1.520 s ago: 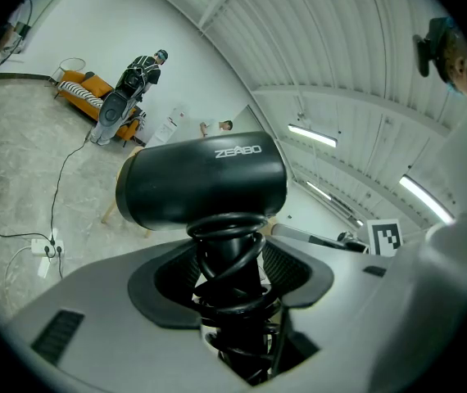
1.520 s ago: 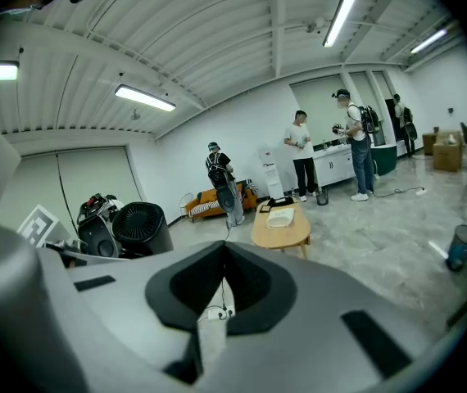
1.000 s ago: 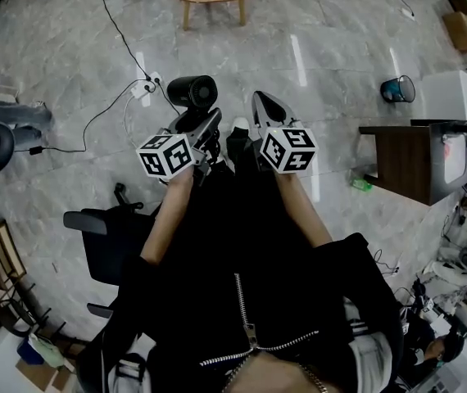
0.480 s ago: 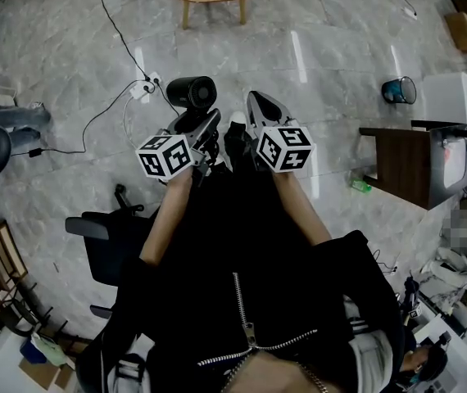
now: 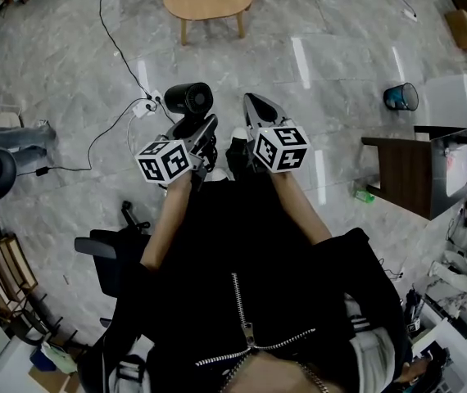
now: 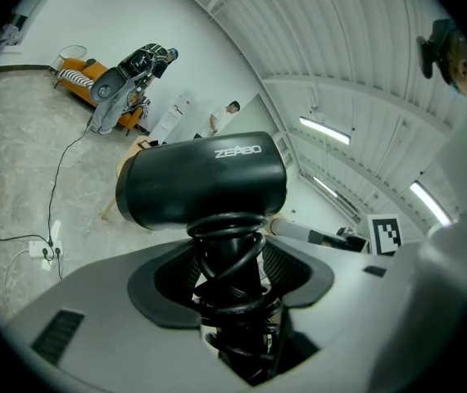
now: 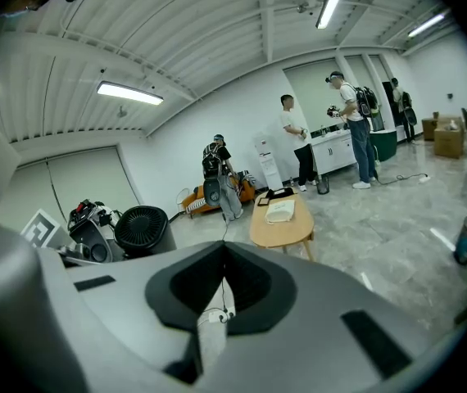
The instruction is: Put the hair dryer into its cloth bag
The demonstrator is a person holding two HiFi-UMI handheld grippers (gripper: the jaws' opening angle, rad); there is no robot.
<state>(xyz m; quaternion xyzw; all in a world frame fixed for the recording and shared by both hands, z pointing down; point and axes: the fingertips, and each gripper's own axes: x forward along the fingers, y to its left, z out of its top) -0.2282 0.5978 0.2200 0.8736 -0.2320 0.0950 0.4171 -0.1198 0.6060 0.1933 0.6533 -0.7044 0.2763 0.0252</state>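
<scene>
A black hair dryer (image 5: 188, 100) sticks up from my left gripper (image 5: 204, 131), which is shut on its handle with the cord coiled around it. In the left gripper view the dryer's barrel (image 6: 205, 180) fills the middle, above the gripper (image 6: 230, 262). The dryer's rear grille (image 7: 141, 229) shows at the left of the right gripper view. My right gripper (image 5: 251, 103) hangs beside it, tips together and nothing held; the right gripper view shows the same gripper (image 7: 222, 250). A pale cloth item (image 7: 281, 211) that may be the bag lies on the wooden table (image 5: 183, 5) ahead.
A power strip (image 5: 145, 106) with long cables lies on the grey tiled floor just left of the dryer. An office chair (image 5: 106, 254) stands at my left, a dark desk (image 5: 405, 170) and a blue bin (image 5: 401, 97) at the right. Several people (image 7: 296, 139) stand far behind the table.
I have walked forward: the wooden table and floor cables have slid nearer in the head view. Both grippers keep their pose, the dryer still in the left one.
</scene>
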